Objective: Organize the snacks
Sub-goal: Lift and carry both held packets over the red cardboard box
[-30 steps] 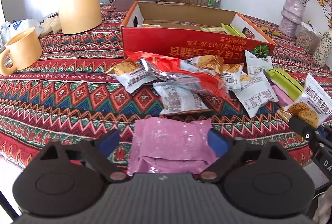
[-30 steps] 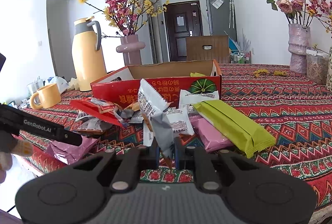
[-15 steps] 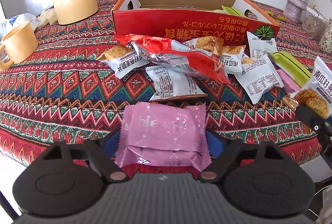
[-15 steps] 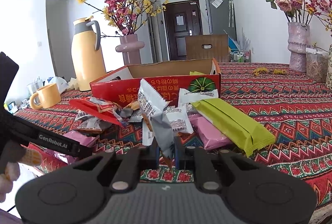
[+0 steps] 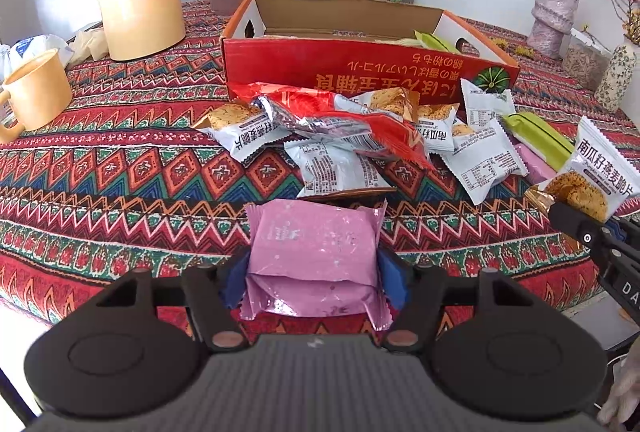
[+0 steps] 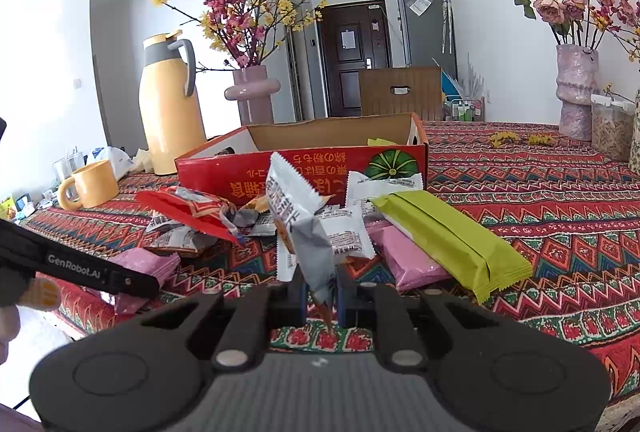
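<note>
So far only a few snacks lie in the red box (image 5: 360,67). My left tongs (image 5: 312,272) have just closed on a pink packet (image 5: 314,248) before it; my right tongs (image 6: 322,296) pinch a white packet (image 6: 300,228); most still lie outside.

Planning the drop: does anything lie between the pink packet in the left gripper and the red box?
Yes. A heap of snack packets lies between the pink packet and the red box, against its near wall.
</note>
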The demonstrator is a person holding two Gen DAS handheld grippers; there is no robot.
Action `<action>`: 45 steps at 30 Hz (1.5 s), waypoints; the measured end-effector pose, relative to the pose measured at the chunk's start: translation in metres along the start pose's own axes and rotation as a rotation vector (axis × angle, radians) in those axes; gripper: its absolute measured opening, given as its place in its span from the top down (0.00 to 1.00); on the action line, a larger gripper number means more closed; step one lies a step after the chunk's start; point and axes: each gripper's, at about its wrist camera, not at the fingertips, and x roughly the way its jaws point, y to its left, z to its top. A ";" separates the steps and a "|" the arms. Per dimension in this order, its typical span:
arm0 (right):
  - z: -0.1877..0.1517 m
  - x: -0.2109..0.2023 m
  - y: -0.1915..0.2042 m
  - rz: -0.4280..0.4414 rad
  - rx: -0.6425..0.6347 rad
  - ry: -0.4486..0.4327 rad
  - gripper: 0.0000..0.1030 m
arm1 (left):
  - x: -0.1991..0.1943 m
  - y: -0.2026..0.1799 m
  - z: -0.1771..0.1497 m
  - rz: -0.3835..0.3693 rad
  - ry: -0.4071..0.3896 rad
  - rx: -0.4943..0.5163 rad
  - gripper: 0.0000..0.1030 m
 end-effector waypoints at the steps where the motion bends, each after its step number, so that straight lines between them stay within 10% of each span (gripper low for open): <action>1: 0.000 0.000 0.000 0.000 0.000 0.000 0.88 | -0.002 0.002 0.000 -0.003 -0.006 0.000 0.35; 20: 0.021 0.007 0.008 -0.009 -0.024 -0.039 0.88 | -0.027 0.043 0.022 0.051 -0.126 -0.070 0.35; 45: 0.127 0.077 0.016 -0.036 -0.059 -0.107 0.88 | 0.009 0.026 0.138 -0.021 -0.249 -0.072 0.35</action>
